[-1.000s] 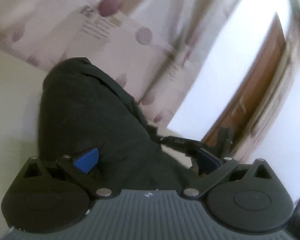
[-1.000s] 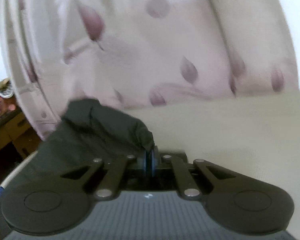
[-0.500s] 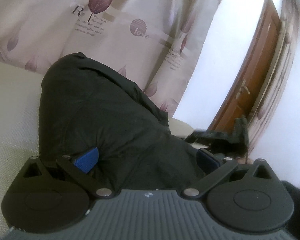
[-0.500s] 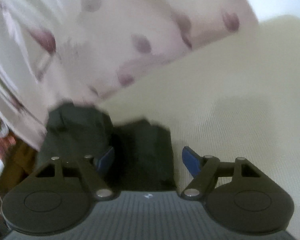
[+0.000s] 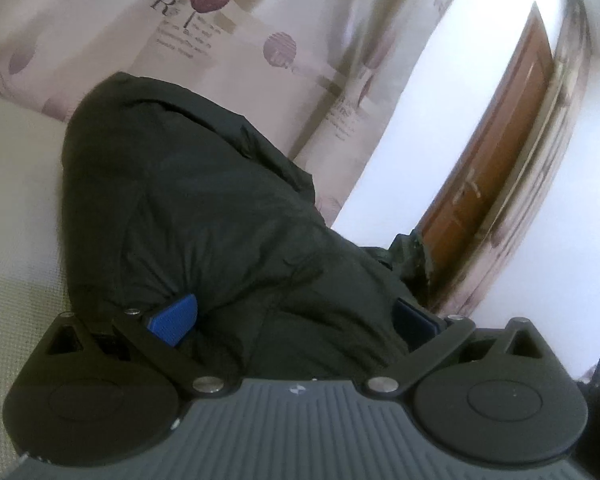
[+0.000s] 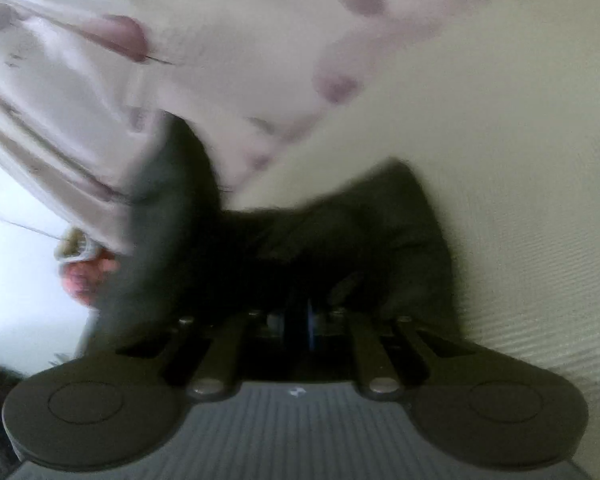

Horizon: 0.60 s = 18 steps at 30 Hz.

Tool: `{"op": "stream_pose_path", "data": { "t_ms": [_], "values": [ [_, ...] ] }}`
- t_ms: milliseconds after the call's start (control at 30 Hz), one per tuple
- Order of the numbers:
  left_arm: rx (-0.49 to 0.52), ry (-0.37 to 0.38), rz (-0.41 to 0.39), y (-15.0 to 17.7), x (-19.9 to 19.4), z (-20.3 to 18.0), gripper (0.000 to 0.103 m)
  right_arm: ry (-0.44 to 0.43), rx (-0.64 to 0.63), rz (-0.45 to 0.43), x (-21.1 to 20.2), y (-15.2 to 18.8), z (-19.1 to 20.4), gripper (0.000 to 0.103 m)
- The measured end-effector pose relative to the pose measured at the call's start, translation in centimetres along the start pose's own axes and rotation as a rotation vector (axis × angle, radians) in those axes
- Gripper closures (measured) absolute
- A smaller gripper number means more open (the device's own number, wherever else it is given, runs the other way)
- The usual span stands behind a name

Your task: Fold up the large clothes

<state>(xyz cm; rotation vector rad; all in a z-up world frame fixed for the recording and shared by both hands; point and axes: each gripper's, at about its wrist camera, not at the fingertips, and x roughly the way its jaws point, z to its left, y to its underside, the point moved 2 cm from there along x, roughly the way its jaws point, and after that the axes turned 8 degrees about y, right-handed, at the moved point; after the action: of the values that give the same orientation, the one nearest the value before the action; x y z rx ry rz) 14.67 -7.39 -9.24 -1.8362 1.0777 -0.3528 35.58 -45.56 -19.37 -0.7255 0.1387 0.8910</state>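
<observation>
A large dark green-black garment (image 5: 204, 216) lies bunched on a cream bed surface (image 5: 16, 240). My left gripper (image 5: 296, 320) is open, its blue pads (image 5: 172, 318) spread wide with garment fabric bulging between them. In the blurred right wrist view my right gripper (image 6: 300, 320) is shut on a fold of the same dark garment (image 6: 360, 236), which spreads ahead of the fingers over the cream surface (image 6: 520, 160).
A pale curtain with purple leaf prints (image 5: 228, 32) hangs behind the bed and also shows in the right wrist view (image 6: 180, 60). A white wall and a brown wooden door (image 5: 488, 168) stand at the right. A small reddish object (image 6: 80, 272) sits at the left.
My right gripper opened half a second ago and has now shut on a fold of the garment. My left gripper stayed open and moved in slightly closer to the garment.
</observation>
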Motion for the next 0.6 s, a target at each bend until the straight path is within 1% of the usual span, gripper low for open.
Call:
{"op": "stream_pose_path", "data": {
  "t_ms": [67, 100, 133, 167, 200, 233, 267, 333, 367, 400, 467, 500, 567, 600],
  "values": [
    [0.063, -0.021, 0.026, 0.1, 0.5, -0.7, 0.001, 0.022, 0.0, -0.003, -0.7, -0.3, -0.2, 0.093],
    [0.083, -0.026, 0.035, 0.3, 0.6, -0.9, 0.001, 0.038, -0.012, -0.013, -1.4, -0.4, -0.1, 0.093],
    [0.096, -0.03, 0.04, 0.4, 0.8, -1.1, 0.001, 0.066, -0.033, -0.038, -2.4, -0.7, 0.1, 0.089],
    [0.099, -0.032, 0.039, 0.4, 0.8, -1.2, 0.001, 0.098, -0.058, -0.075, -3.5, -1.0, 0.5, 0.084],
    [0.096, -0.033, 0.037, 0.5, 0.8, -1.2, 0.001, 0.126, -0.089, -0.118, -4.6, -1.4, 1.0, 0.081],
    [0.091, -0.033, 0.035, 0.5, 0.8, -1.1, 0.001, 0.154, -0.132, -0.178, -6.1, -2.0, 1.8, 0.074],
    [0.088, -0.033, 0.034, 0.6, 0.8, -1.1, 0.001, 0.175, -0.173, -0.233, -7.5, -2.8, 2.8, 0.07],
    [0.081, -0.035, 0.035, 0.5, 0.7, -1.0, 0.001, 0.188, -0.254, -0.314, -9.0, -3.9, 5.4, 0.07],
    [0.081, -0.036, 0.036, 0.5, 0.7, -1.0, 0.001, 0.176, -0.322, -0.355, -9.6, -4.3, 7.6, 0.07],
    [0.084, -0.04, 0.039, 0.5, 0.7, -1.1, 0.001, 0.158, -0.395, -0.368, -9.6, -4.2, 9.7, 0.071],
    [0.103, -0.053, 0.046, 0.5, 0.9, -1.3, 0.001, 0.154, -0.561, -0.349, -8.2, -3.6, 14.1, 0.071],
    [0.113, -0.061, 0.049, 0.5, 1.0, -1.4, 0.0, 0.16, -0.664, -0.33, -7.1, -2.7, 16.1, 0.071],
    [0.133, -0.077, 0.055, 0.6, 1.3, -1.7, 0.0, 0.196, -0.89, -0.284, -4.3, -0.2, 19.2, 0.072],
    [0.149, -0.083, 0.063, 0.6, 1.5, -1.9, 0.0, 0.255, -1.022, -0.255, -2.5, 1.4, 20.1, 0.073]
  ]
}}
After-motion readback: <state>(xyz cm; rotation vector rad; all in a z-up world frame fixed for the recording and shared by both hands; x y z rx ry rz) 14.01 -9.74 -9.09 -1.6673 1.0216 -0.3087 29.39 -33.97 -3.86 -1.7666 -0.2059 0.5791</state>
